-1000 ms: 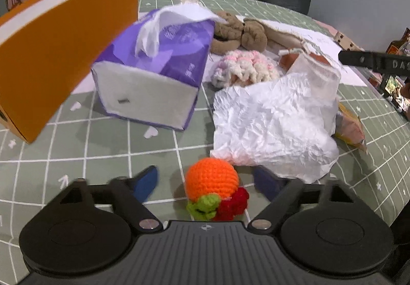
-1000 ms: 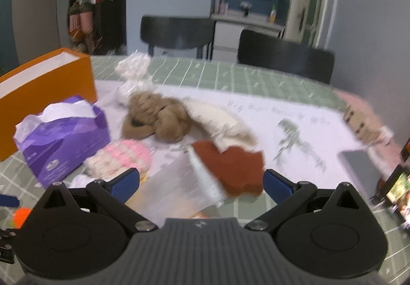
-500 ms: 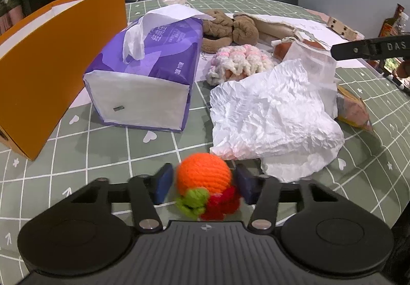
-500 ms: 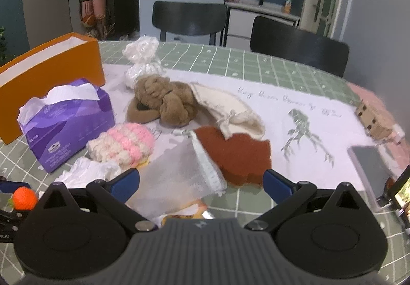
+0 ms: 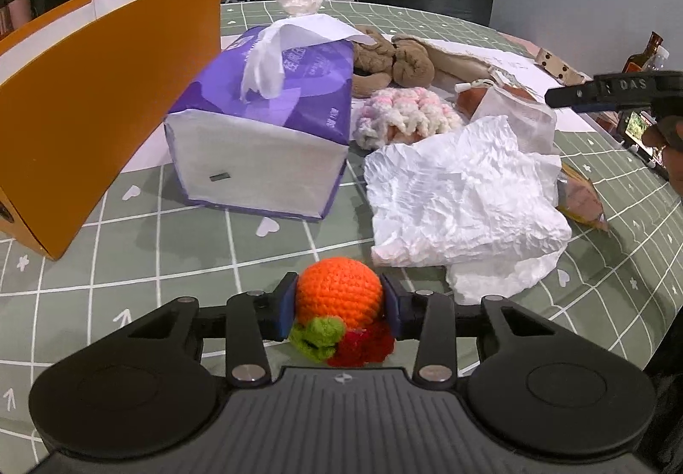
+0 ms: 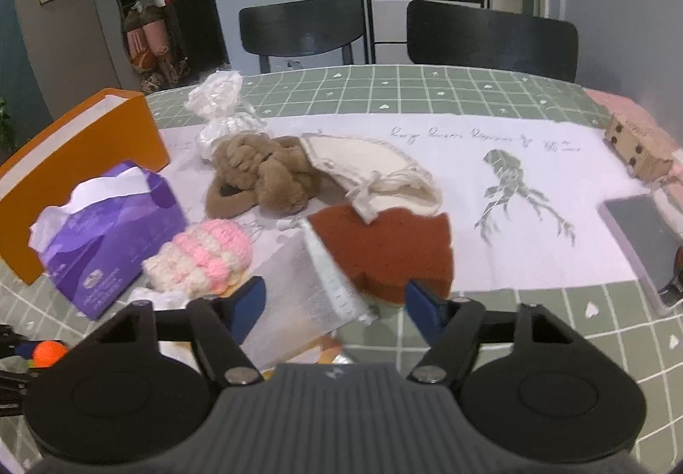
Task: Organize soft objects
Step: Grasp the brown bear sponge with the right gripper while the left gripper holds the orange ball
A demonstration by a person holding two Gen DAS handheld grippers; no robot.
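Left wrist view: left gripper (image 5: 339, 305) just closed, blue pads pressed on both sides of orange crochet ball (image 5: 339, 297), green and red crochet bits under it, above green checked tablecloth (image 5: 128, 260). Beyond: crumpled white paper (image 5: 465, 192), purple tissue pack (image 5: 264, 132), orange box (image 5: 98, 107) at left.

Right wrist view only: right gripper (image 6: 335, 305), jaws just closing yet apart, nothing gripped, translucent mesh pouch (image 6: 307, 282) between them; rust-brown sponge (image 6: 388, 248) touching that pouch, brown plush toy (image 6: 264, 175), pink-and-white crochet piece (image 6: 200, 256), drawn-on white sheet (image 6: 512, 196).
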